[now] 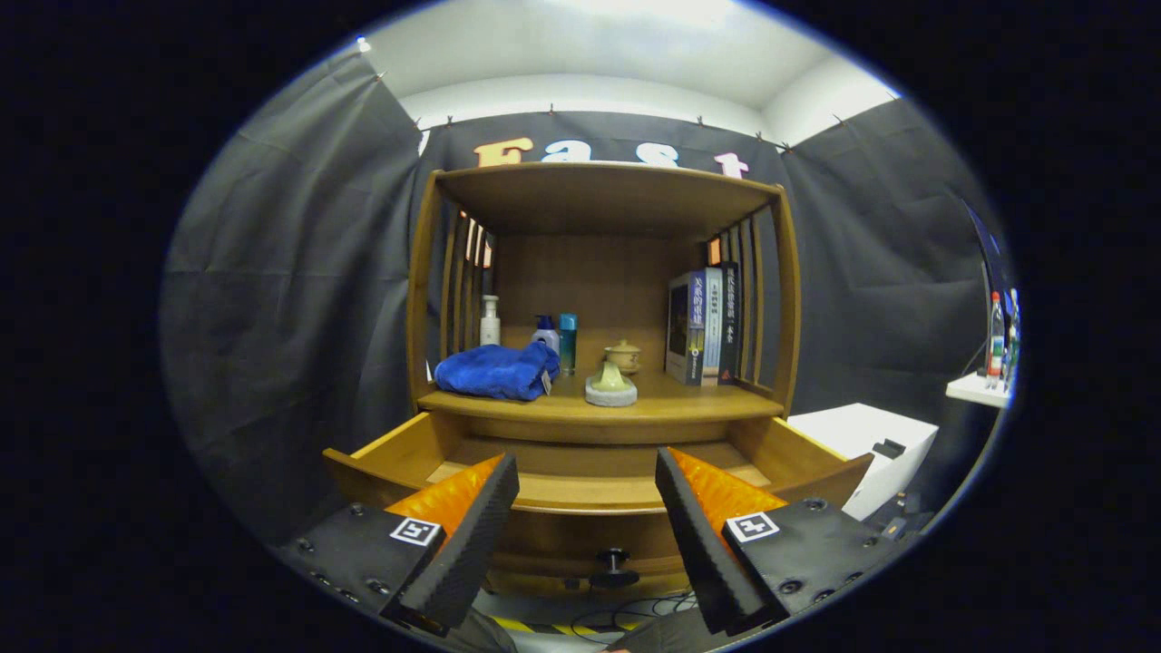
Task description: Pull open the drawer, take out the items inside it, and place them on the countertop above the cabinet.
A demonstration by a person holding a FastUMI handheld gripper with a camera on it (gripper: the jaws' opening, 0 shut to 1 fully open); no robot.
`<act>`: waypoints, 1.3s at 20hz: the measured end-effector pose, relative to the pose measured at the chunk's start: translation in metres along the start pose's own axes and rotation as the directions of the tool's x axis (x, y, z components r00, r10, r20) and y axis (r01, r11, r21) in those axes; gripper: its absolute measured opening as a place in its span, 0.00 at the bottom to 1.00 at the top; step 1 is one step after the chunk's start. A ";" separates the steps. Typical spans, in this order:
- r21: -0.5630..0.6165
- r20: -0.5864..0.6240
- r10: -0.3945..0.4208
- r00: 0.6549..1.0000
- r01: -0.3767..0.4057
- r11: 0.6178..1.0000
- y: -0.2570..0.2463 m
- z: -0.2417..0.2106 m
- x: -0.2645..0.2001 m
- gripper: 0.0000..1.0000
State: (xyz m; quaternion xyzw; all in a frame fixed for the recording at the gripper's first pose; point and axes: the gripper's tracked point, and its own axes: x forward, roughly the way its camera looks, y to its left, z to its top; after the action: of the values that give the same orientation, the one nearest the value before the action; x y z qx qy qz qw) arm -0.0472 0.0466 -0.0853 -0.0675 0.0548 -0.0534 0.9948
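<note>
While the drawer stood pulled open, the gripper hung spread and empty just before its knob.

Well beyond the tool, upright books with blue and dark spines are leaning against wooden side slats. A white box is sitting off right, with plastic bottles standing farther right.

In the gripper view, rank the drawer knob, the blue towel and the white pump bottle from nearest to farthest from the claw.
The claw is open, holding nothing.
1. Drawer knob: on the open drawer's front, low between the fingers.
2. Blue towel: front left of the countertop, beyond the drawer.
3. White pump bottle: behind the towel, near the back.
</note>
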 end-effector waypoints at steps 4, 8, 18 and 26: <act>-0.036 -0.039 -0.023 0.999 0.022 0.999 -0.005 -0.038 0.002 0.99; 0.000 -0.068 -0.051 0.996 0.051 0.999 -0.013 -0.061 0.008 0.99; 0.073 -0.148 -0.004 0.989 0.015 0.997 -0.018 -0.090 0.022 0.98; 0.070 -0.157 0.004 0.988 0.008 0.998 -0.019 -0.084 0.055 0.98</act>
State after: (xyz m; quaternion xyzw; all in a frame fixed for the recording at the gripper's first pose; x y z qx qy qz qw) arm -0.0046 0.0111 -0.1706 -0.0281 0.1310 -0.0614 0.9891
